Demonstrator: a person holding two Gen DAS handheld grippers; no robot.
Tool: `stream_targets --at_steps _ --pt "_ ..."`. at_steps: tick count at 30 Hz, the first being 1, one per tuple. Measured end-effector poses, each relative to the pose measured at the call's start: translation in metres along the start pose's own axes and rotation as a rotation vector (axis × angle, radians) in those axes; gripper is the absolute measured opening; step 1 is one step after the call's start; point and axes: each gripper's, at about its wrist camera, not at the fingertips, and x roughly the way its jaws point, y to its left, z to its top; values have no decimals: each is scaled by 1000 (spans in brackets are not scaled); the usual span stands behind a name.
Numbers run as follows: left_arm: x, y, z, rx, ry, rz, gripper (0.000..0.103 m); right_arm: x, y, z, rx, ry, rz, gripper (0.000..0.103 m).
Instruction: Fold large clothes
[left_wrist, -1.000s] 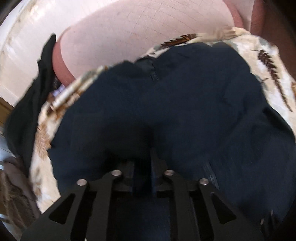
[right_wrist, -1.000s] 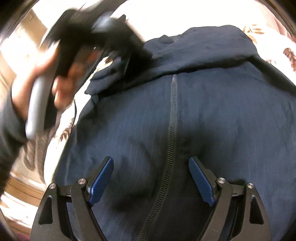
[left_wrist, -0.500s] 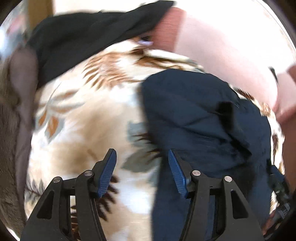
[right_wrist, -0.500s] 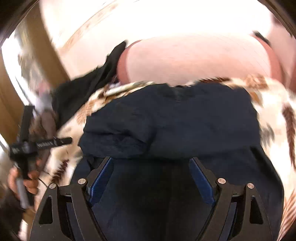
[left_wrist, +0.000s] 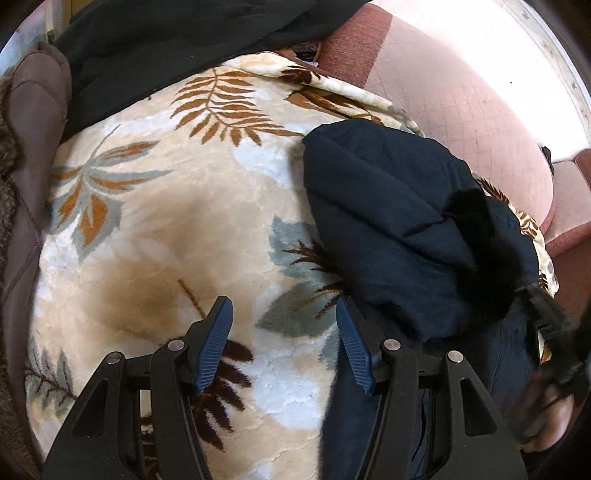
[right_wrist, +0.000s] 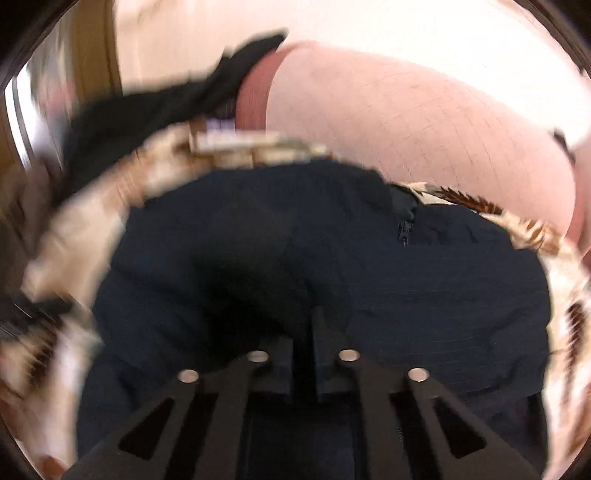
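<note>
A navy blue zip jacket (left_wrist: 399, 229) lies partly folded on a leaf-patterned blanket (left_wrist: 166, 229). My left gripper (left_wrist: 282, 343) is open and empty, over the blanket just left of the jacket's edge. In the right wrist view the jacket (right_wrist: 424, 295) fills the middle, its zipper pull (right_wrist: 406, 229) near the top. My right gripper (right_wrist: 303, 332) has its jaws closed together on a fold of the jacket fabric. The right gripper also shows at the right edge of the left wrist view (left_wrist: 546, 332).
A black garment (left_wrist: 177, 40) lies at the blanket's far edge and a brown padded coat (left_wrist: 26, 184) at the left. A pink cushion (left_wrist: 461, 110) lies beyond the blanket, seen also in the right wrist view (right_wrist: 424, 122).
My left gripper let go of the jacket, opened and swung left over the blanket. My right gripper, open before, has shut on the jacket fabric.
</note>
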Motion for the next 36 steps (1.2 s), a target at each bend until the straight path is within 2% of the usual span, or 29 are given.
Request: stream_targets --at_steps 2,6,8,10,12,14,15,17,18,19,21,22,23,24,25,26,28,29,31,32,34,35,36 --pt "2 -3 3 0 2 -4 57 -18 -29 6 133 -59 85 4" --pt "2 -12 5 -3 3 -21 57 -38 -122 -1 496 -144 218 2" --pt "1 -20 6 -5 7 -35 57 -36 -162 -14 637 -158 215 2" --pt "1 -29 7 -2 15 -59 57 -24 -200 -34 782 -125 236 3" --pt "2 -43 8 14 22 -78 57 -14 -222 -50 863 -77 226 8" --pt "4 -53 9 26 25 -86 57 -13 -230 -57 879 -79 222 9" --pt "5 -59 10 30 30 -94 57 -15 -232 -59 884 -93 230 12" --pt "12 -71 14 25 40 -114 57 -17 -236 -61 893 -119 251 33" --pt "15 -74 17 18 42 -120 57 -17 -236 -61 895 -121 249 54" --pt "20 -77 20 7 47 -122 58 -13 -236 -59 896 -117 235 62" --pt "31 -82 25 -24 64 -131 58 -5 -235 -57 894 -93 211 62" --pt "39 -84 30 -46 75 -126 58 0 -235 -54 892 -84 210 59" --pt "42 -84 32 -55 78 -114 57 3 -234 -52 887 -79 208 52" --pt "47 -85 36 -63 75 -81 57 4 -232 -48 864 -85 222 14" --pt "51 -84 41 -70 64 -42 57 2 -232 -43 840 -93 239 8" --pt "52 -82 44 -82 54 -24 57 -6 -232 -37 815 -132 274 7" --pt "54 -76 45 -96 48 -23 56 -31 -238 -36 807 -277 321 7" --pt "56 -72 44 -90 47 1 55 -41 -244 -39 813 -330 319 7" --pt "59 -66 38 -79 59 42 55 -35 -261 -49 861 -278 230 7" --pt "61 -59 32 -86 79 37 54 -18 -273 -59 903 -157 191 7" --pt "56 -51 26 -90 74 13 53 -6 -280 -74 922 -50 151 8" --pt "48 -47 23 -94 62 17 53 -8 -280 -80 915 -56 170 9" --pt "42 -45 22 -102 48 20 53 -14 -279 -82 910 -85 193 16"
